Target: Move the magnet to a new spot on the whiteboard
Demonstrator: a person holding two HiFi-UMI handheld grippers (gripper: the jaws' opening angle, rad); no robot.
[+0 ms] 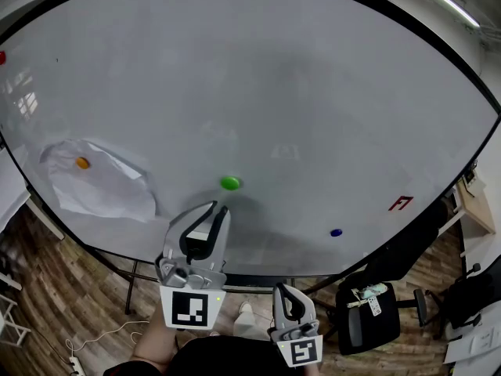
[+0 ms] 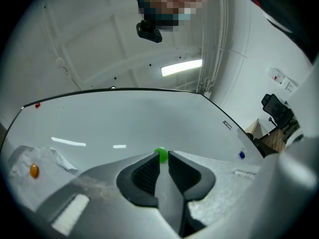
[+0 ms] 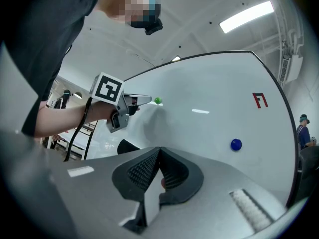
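Here the left gripper [image 1: 220, 207] reaches for the green magnet [image 1: 229, 182] low on the whiteboard [image 1: 282, 84], jaws narrowly parted just short of it, so next comes easing forward and pinching, while the right gripper [image 3: 159, 152] waits, jaws together.

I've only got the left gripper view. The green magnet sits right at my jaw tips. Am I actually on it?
Observer: Apparently not. In the head view the green magnet shows whole on the whiteboard, just past the tips of the left gripper, whose jaws are slightly apart.
Operator: And where is my right gripper?
Observer: The right gripper hangs low beside the left one, below the board's lower edge, with its jaws together on nothing.
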